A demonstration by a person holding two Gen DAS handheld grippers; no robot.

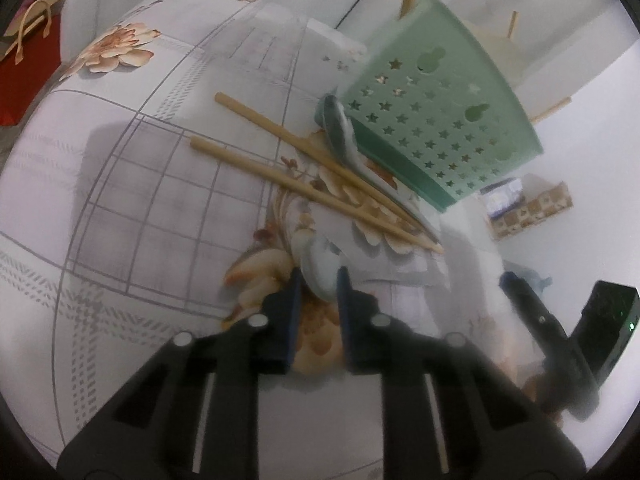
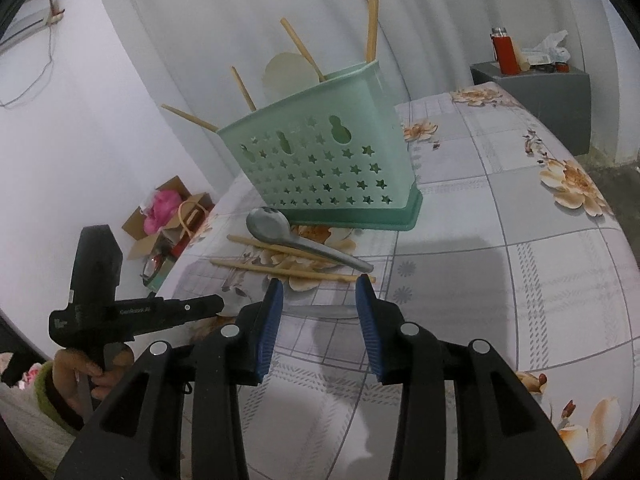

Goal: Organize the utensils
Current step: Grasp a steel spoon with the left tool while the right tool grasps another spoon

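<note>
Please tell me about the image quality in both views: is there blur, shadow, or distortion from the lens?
Left wrist view: hazy and soft overall, the spoon and the green holder smeared; the tablecloth grid bends strongly. Right wrist view: sharper, the holder's star holes crisp; a broad soft shadow lies on the cloth ahead of the right gripper; lines curve toward the edges.

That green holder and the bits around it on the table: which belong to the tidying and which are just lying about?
Part of the job:
green utensil holder
two loose chopsticks
metal spoon
pale spoon in the left claw

Just lying about:
red flask
cardboard box
red gift bag
</note>
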